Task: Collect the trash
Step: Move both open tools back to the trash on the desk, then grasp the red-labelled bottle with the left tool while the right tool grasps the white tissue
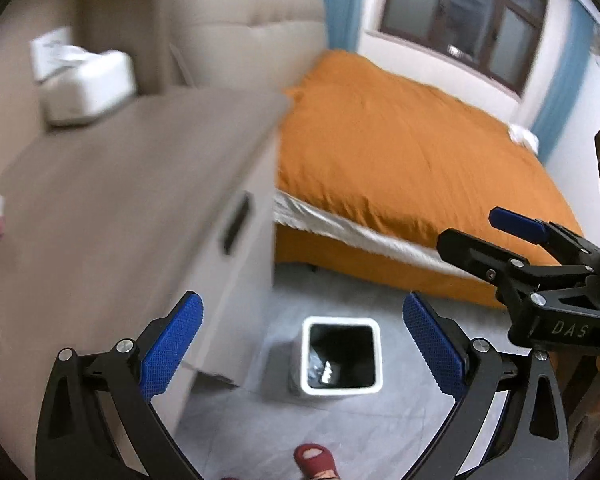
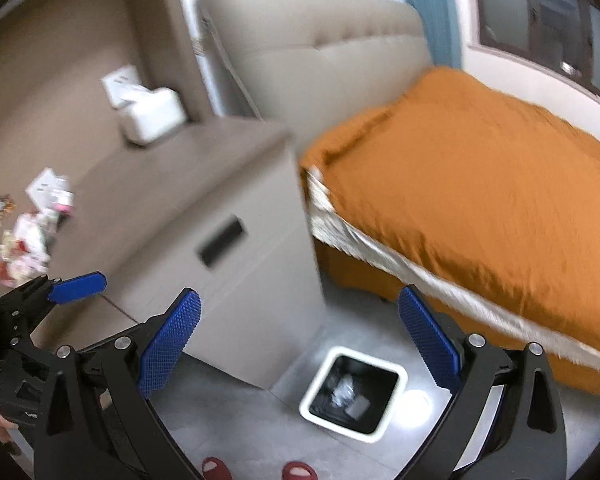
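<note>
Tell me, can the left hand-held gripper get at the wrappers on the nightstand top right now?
Probably yes: the left hand-held gripper is open and empty, and nothing stands between it and the wrappers on the nightstand.

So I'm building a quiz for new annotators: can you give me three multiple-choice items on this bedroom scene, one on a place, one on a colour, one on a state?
1. Where does the bin stand?
A. On the nightstand
B. On the floor between nightstand and bed
C. On the bed

2. What colour is the bed cover?
A. Orange
B. Green
C. White

3. How are the two tools?
A. Both shut on trash
B. Left open, right shut
C. Both open and empty

Answers: 1 B, the bin sits on the grey floor by the nightstand. 2 A, the cover is plainly orange. 3 C, the left tool and right tool show spread pads with nothing between.
</note>
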The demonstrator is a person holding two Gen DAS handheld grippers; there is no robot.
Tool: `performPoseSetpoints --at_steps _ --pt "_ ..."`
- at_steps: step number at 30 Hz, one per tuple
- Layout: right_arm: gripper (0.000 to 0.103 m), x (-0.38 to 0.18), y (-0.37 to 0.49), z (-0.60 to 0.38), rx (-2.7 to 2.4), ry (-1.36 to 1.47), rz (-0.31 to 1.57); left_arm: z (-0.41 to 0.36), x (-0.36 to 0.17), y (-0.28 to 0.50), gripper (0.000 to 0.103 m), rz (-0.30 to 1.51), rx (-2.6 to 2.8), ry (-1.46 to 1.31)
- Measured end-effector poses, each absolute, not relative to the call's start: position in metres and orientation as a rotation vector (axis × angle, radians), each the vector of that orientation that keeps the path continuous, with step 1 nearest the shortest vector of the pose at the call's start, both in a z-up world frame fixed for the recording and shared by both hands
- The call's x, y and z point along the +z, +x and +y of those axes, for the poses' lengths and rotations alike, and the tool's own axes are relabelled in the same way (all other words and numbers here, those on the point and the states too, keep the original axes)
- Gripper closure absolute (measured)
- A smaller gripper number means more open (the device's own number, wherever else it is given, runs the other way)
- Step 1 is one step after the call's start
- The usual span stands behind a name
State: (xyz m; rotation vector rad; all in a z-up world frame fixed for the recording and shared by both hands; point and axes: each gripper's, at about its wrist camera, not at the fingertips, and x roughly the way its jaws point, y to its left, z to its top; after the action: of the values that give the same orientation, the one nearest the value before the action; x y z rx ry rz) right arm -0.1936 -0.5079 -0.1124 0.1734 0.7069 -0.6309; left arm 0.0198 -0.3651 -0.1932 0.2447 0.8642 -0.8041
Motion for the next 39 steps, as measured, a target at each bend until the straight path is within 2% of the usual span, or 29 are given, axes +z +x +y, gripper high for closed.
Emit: performPoseSetpoints --at_steps 9,19,31,39 --pt "0.004 -0.069 -0.123 -0.447 -0.378 0.082 0.639 -0.272 -0.127 0.025 0.005 0.749 -0.555 0.154" --pt "0.004 -0.06 -0.027 -0.355 -0.116 -0.046 0.648 -0.143 -0.095 0.041 0.005 0.687 -0.28 0.099" --pt "0.004 -0.096 0.056 -0.288 -0.047 -0.102 0.739 -0.024 -0.124 0.08 0.005 0.746 -0.128 0.002" --pt "0.004 -0.128 0.091 -0.269 -0.056 -0.118 0.799 0.002 -0.156 0.107 0.005 0.794 -0.121 0.077"
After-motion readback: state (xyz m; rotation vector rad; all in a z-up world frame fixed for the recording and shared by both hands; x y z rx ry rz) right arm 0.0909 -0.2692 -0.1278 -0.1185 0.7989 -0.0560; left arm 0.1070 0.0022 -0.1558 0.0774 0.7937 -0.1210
